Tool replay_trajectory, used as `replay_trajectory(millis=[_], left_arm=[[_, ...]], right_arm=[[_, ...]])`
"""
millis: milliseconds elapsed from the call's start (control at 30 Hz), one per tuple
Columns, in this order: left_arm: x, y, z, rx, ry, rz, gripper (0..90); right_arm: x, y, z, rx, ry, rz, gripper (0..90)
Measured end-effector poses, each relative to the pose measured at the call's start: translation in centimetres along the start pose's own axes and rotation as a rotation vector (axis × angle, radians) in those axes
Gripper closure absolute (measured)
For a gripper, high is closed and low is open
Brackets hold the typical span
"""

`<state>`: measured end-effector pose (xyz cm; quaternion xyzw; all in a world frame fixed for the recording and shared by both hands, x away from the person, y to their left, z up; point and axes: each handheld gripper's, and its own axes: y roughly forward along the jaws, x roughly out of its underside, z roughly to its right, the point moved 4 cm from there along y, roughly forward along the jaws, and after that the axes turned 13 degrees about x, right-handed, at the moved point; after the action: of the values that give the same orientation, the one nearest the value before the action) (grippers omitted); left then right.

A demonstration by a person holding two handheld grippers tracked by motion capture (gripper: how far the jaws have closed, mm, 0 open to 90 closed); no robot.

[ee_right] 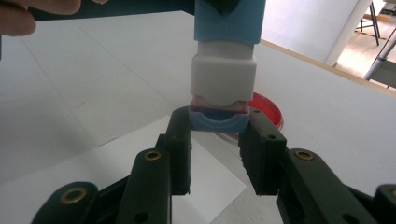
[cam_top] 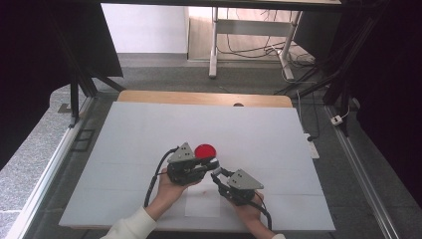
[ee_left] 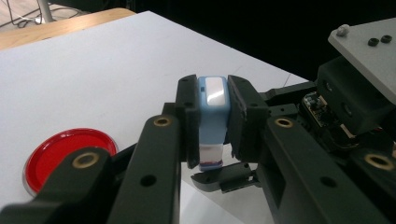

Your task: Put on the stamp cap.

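White sheet-covered table [cam_top: 149,129] under a dark frame, grey floor beyond, a desk's legs and cables at the far side. A small sheet of paper [cam_top: 203,201] is lying near my edge of the table.

I am holding a light blue stamp-like block [ee_left: 214,109] up off the table between both tongs. My left gripper [ee_left: 211,122] is clamping the blue upper body from both sides, pads pressed flat against it. My right gripper [ee_right: 217,140] is gripping the darker blue cap [ee_right: 218,120] at the block's lower end, with a thin red band showing just above it. Both tongs are closed on the thing; nothing is slack.

Progress, as I judge it: the block is already picked up and braced at both ends, and the cap is still seated, so the pulling apart is still to be done. After that, presumably stamping on the paper below.

View differences: the right gripper view is showing the white middle section [ee_right: 223,79], the red seam and the cap, which the left gripper view mostly hides behind my own jaws. The left gripper view is showing the shiny top face of the block. A red round dish [cam_top: 205,150] is sitting on the table just beyond the left gripper [cam_top: 211,164]; the high view places it, plus the right gripper [cam_top: 217,175] meeting the left at mid-table.
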<state>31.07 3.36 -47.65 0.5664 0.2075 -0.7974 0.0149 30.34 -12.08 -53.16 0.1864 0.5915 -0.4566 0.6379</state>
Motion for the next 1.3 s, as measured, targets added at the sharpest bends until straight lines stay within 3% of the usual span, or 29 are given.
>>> replay_trajectory(millis=[467, 1300], left_arm=[[0.16, 0.24, 0.11, -0.015, 0.004, 0.007, 74.7], [0.53, 0.39, -0.14, 0.003, -0.035, 0.018, 75.1]], right_arm=[[0.02, -0.04, 0.26, 0.02, 0.023, 0.003, 64.3], [0.1, -0.13, 0.25, 0.05, -0.003, 0.005, 64.6]])
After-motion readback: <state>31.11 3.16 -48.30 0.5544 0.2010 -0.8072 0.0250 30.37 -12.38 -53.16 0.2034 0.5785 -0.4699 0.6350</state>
